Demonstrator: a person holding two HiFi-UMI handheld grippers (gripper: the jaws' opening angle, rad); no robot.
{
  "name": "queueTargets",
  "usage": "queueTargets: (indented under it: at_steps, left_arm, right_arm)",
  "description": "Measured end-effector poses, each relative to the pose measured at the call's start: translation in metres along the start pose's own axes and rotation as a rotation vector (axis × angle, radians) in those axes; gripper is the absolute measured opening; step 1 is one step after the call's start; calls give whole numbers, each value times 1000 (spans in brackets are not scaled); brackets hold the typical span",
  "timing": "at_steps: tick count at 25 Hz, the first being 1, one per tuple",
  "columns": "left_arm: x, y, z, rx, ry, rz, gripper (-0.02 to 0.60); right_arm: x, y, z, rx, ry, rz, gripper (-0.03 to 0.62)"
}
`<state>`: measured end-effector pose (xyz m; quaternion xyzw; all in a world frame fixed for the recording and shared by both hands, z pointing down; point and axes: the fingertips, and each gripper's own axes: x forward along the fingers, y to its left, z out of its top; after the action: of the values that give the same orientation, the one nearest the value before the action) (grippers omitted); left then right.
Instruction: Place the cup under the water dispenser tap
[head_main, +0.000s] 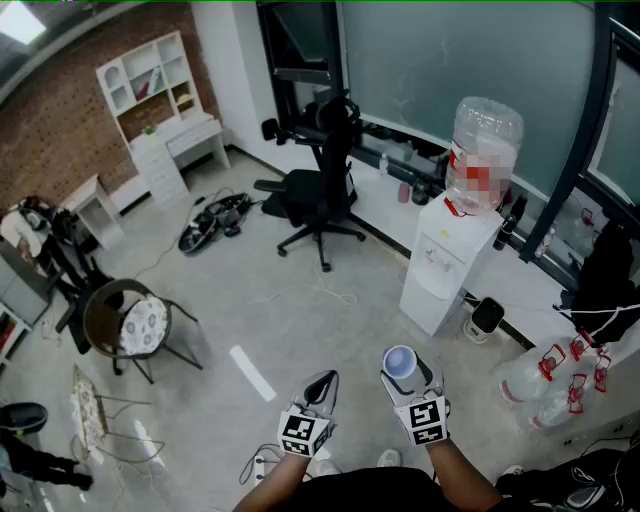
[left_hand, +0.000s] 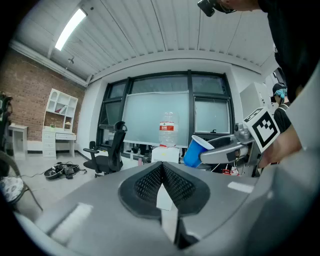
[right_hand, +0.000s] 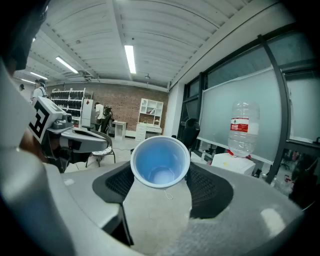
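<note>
Holding the right gripper's (head_main: 408, 378) fingers clamped on the blue cup (right_hand: 160, 162), low and right of centre in the head view, I would level it and steer under the tap (head_main: 433, 256) of the water dispenser (head_main: 445, 270) at upper right, with the left gripper's (head_main: 318, 388) fingers together, empty and clear.

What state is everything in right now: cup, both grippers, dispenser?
Cup: empty, tilted, held in the air, not yet at the tap.
Right gripper: closed on the cup.
Left gripper: jaws together, empty.
Water dispenser: upright, bottle seated on top, no cup under its tap.
</note>
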<state>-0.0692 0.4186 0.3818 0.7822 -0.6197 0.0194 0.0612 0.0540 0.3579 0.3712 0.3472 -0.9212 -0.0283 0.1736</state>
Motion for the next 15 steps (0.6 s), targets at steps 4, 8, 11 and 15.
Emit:
queueTargets:
  at_steps: [4, 8, 11, 15]
  left_arm:
    - [-4, 7, 0, 0, 3, 2, 17]
    - [-9, 12, -4, 4, 7, -3, 17]
    - [-14, 18, -8, 6, 14, -10, 17]
    - [-23, 25, -12, 4, 24, -24, 17]
  right_arm:
    - [3, 2, -7, 5, 13, -15, 328]
    - [4, 6, -10, 15, 17, -24, 328]
    - [5, 13, -9, 8, 10, -27, 328]
    - [6, 25, -6, 8, 12, -35, 328]
